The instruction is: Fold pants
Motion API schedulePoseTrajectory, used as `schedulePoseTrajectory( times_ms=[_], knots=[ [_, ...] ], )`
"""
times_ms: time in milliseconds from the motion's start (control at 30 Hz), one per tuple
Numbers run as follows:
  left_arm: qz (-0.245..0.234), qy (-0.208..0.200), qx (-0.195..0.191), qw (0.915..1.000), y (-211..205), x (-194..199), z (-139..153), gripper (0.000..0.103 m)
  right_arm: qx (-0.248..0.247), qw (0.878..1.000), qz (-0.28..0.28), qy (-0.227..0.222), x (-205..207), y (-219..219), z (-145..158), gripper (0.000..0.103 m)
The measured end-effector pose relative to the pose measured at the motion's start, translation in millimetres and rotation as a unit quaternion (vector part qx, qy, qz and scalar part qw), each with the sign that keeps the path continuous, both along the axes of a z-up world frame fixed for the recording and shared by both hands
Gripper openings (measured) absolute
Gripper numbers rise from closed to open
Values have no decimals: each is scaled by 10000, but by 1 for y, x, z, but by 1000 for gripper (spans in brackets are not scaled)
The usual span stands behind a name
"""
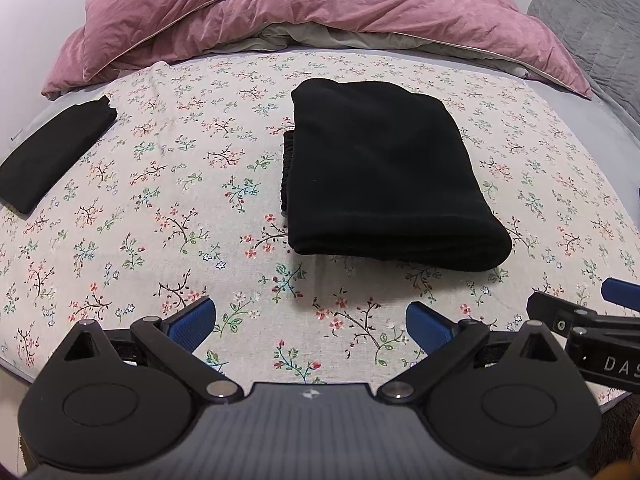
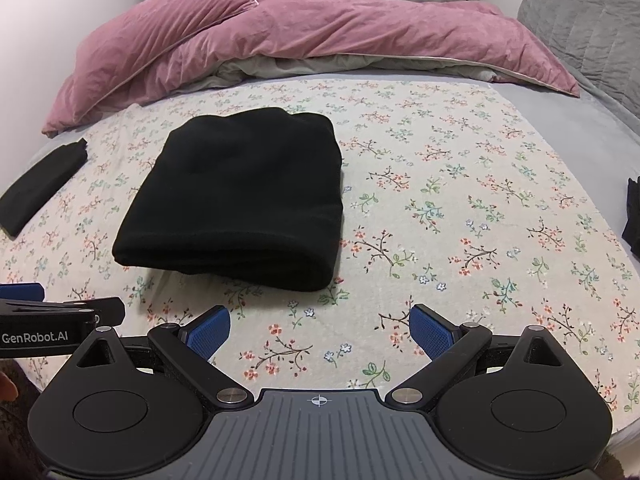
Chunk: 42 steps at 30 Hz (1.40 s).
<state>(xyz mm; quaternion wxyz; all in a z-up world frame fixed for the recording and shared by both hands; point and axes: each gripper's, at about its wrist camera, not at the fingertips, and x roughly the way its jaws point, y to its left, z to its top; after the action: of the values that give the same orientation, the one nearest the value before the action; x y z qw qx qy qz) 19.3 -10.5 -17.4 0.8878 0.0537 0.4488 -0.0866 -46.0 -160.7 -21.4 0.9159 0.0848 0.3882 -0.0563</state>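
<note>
Black pants [image 1: 380, 176] lie folded into a thick rectangle on the floral sheet [image 1: 180, 200], with the rounded fold edge toward me. They also show in the right wrist view [image 2: 240, 196], left of centre. My left gripper [image 1: 310, 326] is open and empty, hovering near the bed's front edge, short of the pants. My right gripper [image 2: 320, 330] is open and empty, beside the left one and to the right of the pants. Part of the right gripper [image 1: 588, 320] shows at the left wrist view's right edge.
A second folded black garment [image 1: 52, 156] lies at the bed's left edge. A pink duvet [image 1: 280, 12] is bunched across the back. A grey quilt [image 2: 592, 24] sits at the back right. Another dark cloth [image 2: 632, 216] shows at the right edge.
</note>
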Motion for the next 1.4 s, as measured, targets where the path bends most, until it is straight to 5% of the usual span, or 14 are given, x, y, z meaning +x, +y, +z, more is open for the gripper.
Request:
schedulePoseTrajectory(
  times_ms=[1400],
  knots=[
    [30, 171, -28, 9998, -1, 3, -9, 103, 21, 9999, 32, 130, 3, 4, -9, 98]
  ],
)
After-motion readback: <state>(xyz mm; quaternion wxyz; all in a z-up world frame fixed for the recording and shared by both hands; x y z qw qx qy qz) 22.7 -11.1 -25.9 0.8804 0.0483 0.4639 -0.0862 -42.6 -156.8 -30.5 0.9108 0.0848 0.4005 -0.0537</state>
